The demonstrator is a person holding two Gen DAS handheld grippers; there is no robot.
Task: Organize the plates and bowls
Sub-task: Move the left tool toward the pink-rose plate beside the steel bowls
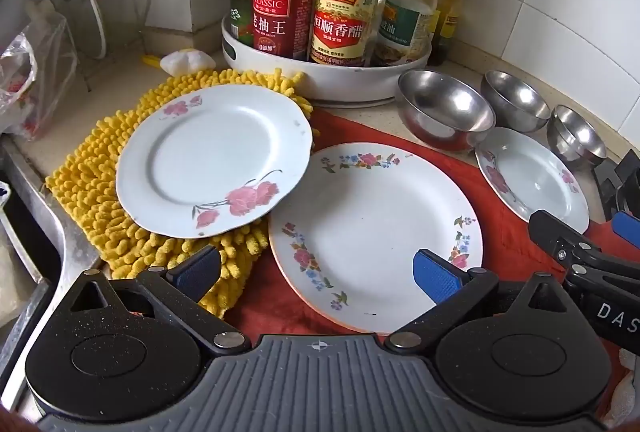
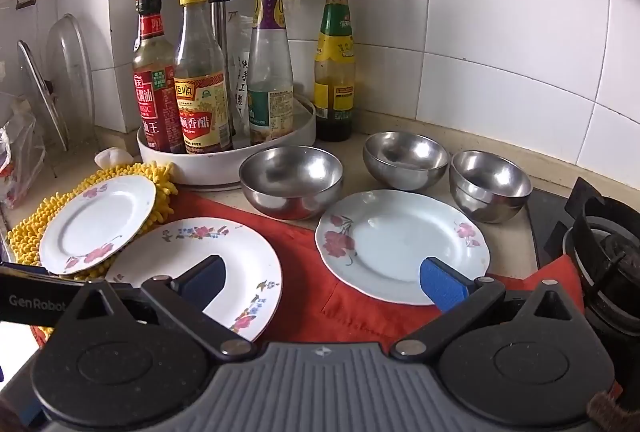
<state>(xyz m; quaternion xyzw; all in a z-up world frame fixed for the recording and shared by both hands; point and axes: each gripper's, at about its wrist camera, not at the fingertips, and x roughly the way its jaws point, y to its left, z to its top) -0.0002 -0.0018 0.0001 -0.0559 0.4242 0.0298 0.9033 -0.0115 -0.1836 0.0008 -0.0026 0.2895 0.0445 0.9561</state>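
Hovering with jaws wide apart and nothing between them, the left gripper (image 1: 320, 272) and right gripper (image 2: 324, 282) face three plates (image 1: 376, 236) and three steel bowls (image 2: 292, 179) lying separately on the counter, so gathering seems not yet begun and a first plate needs gripping by its rim

You have three white floral plates lying flat: one (image 1: 212, 159) on the yellow mat, a larger one (image 1: 376, 236) on the red cloth, a third (image 2: 402, 246) further right; behind stand three upright steel bowls (image 2: 292, 181), (image 2: 405, 159), (image 2: 490, 185)
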